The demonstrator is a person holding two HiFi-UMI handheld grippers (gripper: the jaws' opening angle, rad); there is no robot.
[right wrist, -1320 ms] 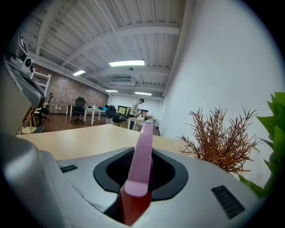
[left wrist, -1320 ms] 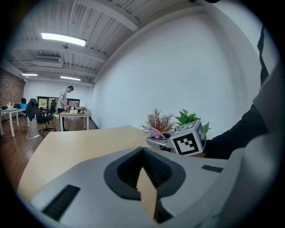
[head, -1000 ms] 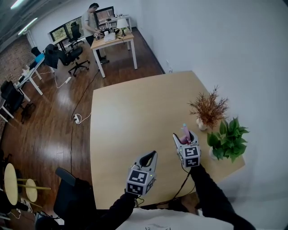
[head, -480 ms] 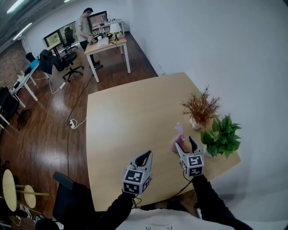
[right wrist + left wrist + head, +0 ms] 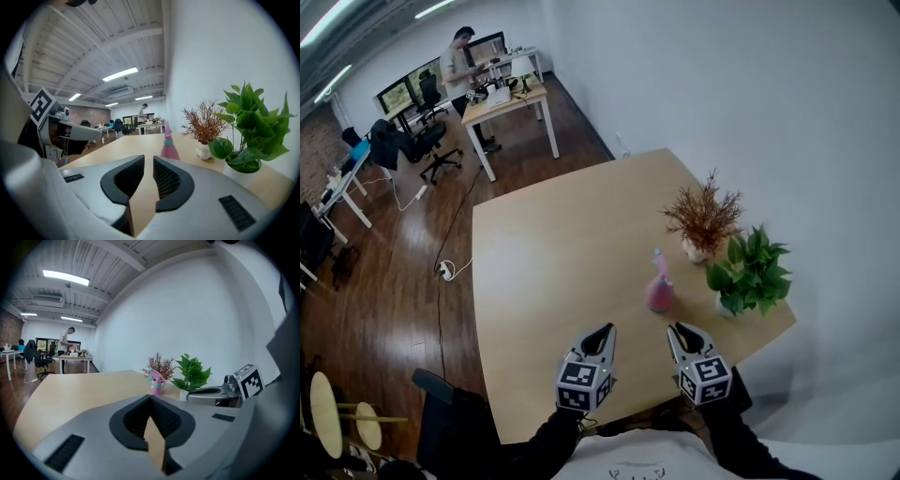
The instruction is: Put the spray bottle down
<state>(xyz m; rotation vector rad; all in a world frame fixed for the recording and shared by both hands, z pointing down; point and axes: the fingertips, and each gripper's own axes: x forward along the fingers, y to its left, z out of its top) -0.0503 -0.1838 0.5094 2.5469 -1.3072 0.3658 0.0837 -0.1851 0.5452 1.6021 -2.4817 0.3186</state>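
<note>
Left and centre of the wooden table [image 5: 544, 272] are wide open, easy passage. Right side's tight: pink spray bottle [image 5: 659, 291] upright, dried-twig plant [image 5: 703, 217] and leafy potted plant [image 5: 750, 272] crowding against the white wall [image 5: 787, 112].

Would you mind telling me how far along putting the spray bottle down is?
Done: the bottle stands upright on the table, free of the left gripper and right gripper. In hand: the right gripper's jaws are closing on nothing. Left to do: nothing apparent.
</note>
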